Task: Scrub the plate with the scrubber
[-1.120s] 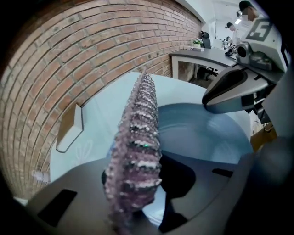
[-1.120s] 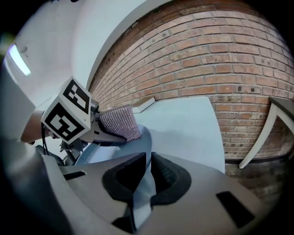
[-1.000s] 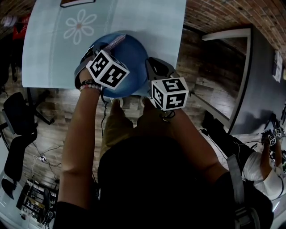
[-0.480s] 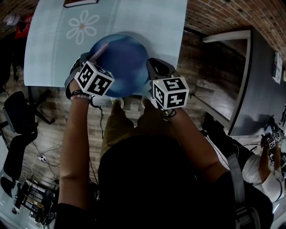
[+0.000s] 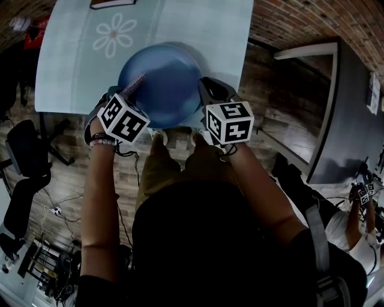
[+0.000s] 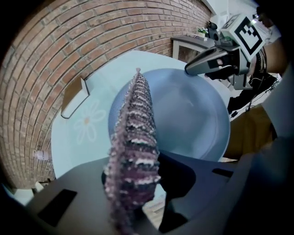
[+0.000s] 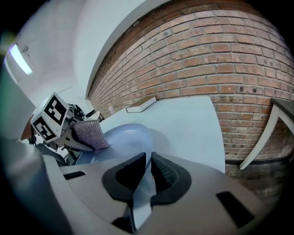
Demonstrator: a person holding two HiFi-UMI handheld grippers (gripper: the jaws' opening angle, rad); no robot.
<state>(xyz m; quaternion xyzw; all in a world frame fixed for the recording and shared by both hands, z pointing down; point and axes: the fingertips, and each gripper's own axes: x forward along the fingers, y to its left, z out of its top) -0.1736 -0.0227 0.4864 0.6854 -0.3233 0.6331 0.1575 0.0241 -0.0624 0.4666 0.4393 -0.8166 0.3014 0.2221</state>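
A round blue plate (image 5: 163, 81) lies at the near edge of the pale table (image 5: 72, 72). My right gripper (image 5: 204, 96) is shut on the plate's right rim (image 7: 143, 183), which runs between its jaws. My left gripper (image 5: 129, 90) is shut on a purple knitted scrubber (image 6: 135, 137). The scrubber (image 5: 133, 84) stands on edge at the plate's left rim, its tip over the plate (image 6: 193, 114). In the right gripper view the scrubber (image 7: 91, 133) shows beside the plate (image 7: 124, 137) at the left.
The table has a white flower print (image 5: 114, 33) behind the plate and a brown-edged flat object (image 5: 113, 3) at the far edge. A brick wall (image 7: 220, 55) runs beside the table. Wooden floor, a black chair (image 5: 24, 162) and another person (image 5: 354, 228) surround it.
My left gripper with the scrubber has slid from over the plate's middle to its left rim, towards me. The right gripper has kept its hold on the rim.
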